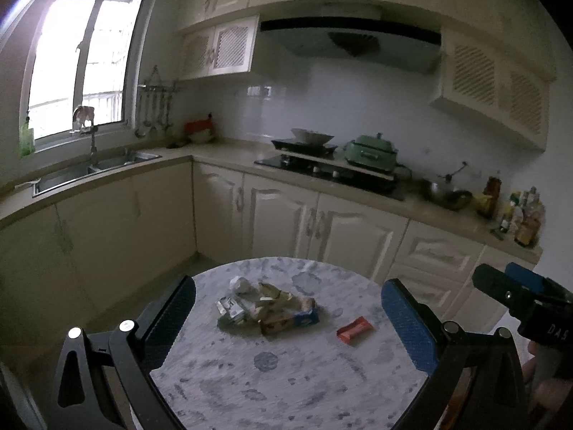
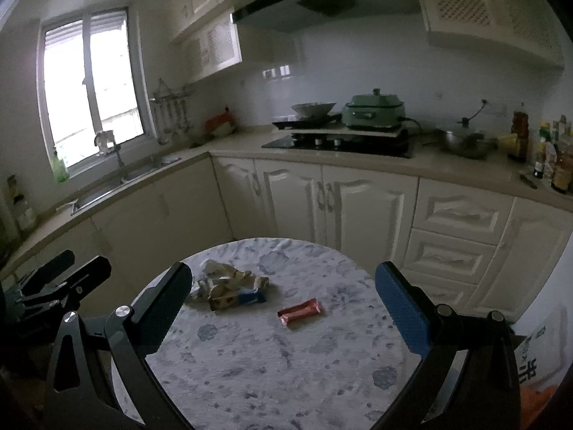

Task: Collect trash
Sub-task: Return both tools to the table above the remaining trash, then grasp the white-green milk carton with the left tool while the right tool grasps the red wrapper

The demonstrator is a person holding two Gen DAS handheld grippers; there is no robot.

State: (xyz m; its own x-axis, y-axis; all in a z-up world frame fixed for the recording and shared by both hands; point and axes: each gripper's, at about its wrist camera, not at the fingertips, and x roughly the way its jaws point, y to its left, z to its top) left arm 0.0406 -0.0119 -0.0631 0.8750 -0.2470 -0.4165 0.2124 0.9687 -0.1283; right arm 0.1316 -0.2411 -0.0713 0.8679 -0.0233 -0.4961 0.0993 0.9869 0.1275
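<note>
A heap of crumpled wrappers and small cartons [image 1: 266, 306] [image 2: 229, 286] lies on the round marble-patterned table [image 1: 286, 376] [image 2: 286, 365]. A red snack wrapper [image 1: 354, 329] [image 2: 300, 311] lies apart, to the right of the heap. My left gripper [image 1: 286, 317] hovers open above the near half of the table, the heap framed between its fingers. My right gripper [image 2: 284, 302] is open too, held above the table with both wrapper and heap ahead of it. Neither holds anything. Each gripper shows at the edge of the other's view.
Cream kitchen cabinets [image 2: 322, 200] run behind the table in an L. The counter carries a sink [image 1: 93, 168], a black hob [image 2: 340, 141] with a green cooker [image 2: 374, 109], a pan and several bottles [image 2: 551, 157]. A window [image 1: 82, 61] is at the left.
</note>
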